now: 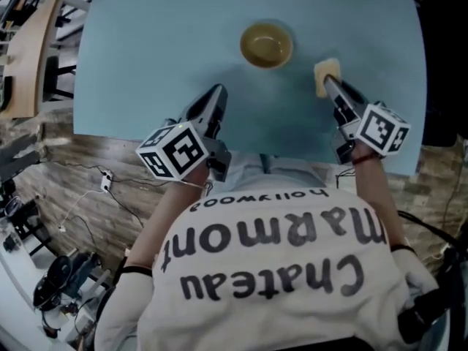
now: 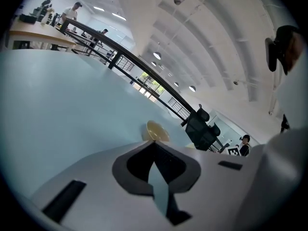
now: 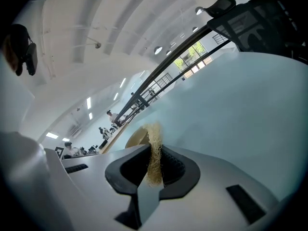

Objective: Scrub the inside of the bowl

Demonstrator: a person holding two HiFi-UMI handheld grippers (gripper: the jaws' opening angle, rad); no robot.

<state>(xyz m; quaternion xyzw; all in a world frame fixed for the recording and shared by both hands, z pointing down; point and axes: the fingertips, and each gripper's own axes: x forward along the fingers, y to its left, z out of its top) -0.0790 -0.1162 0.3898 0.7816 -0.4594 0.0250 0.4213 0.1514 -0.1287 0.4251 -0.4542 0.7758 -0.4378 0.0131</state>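
**Scrubber's loaded, bowl sits just up and to the left of it**

Head view first: the bowl (image 1: 267, 44) stands upright on the pale blue table (image 1: 139, 57), toward the far side, roughly centred between the two arms. The right gripper (image 1: 329, 85) is pinching a pale, fibrous scrubber (image 1: 326, 72), which sticks out past the jaw tips in line with the gripper. The bowl lies ahead of the scrubber and off to its left, near but not touching. The left gripper (image 1: 216, 92) is squeezed shut with nothing in it and points up toward the bowl's near-left side. Both are close; I'd say the scrubber end is a touch nearer the rim.

Left gripper view: jaws pressed together and empty. The bowl (image 2: 157, 130) peeks over the tips almost dead ahead, on the bare table (image 2: 72, 119).

Right gripper view: the scrubber (image 3: 155, 134) is clamped between the pads, with its straw-coloured fibres standing up past them. The bowl (image 3: 136, 139) shows just behind it and slightly left.

The bowl itself is round, so there's no long axis to worry about. It's tan-yellow with a glossy inside, its opening faces up, and it looks empty. My guess is the right gripper needs to go forward-left and dip over the rim, with the left maybe steadying the bowl.
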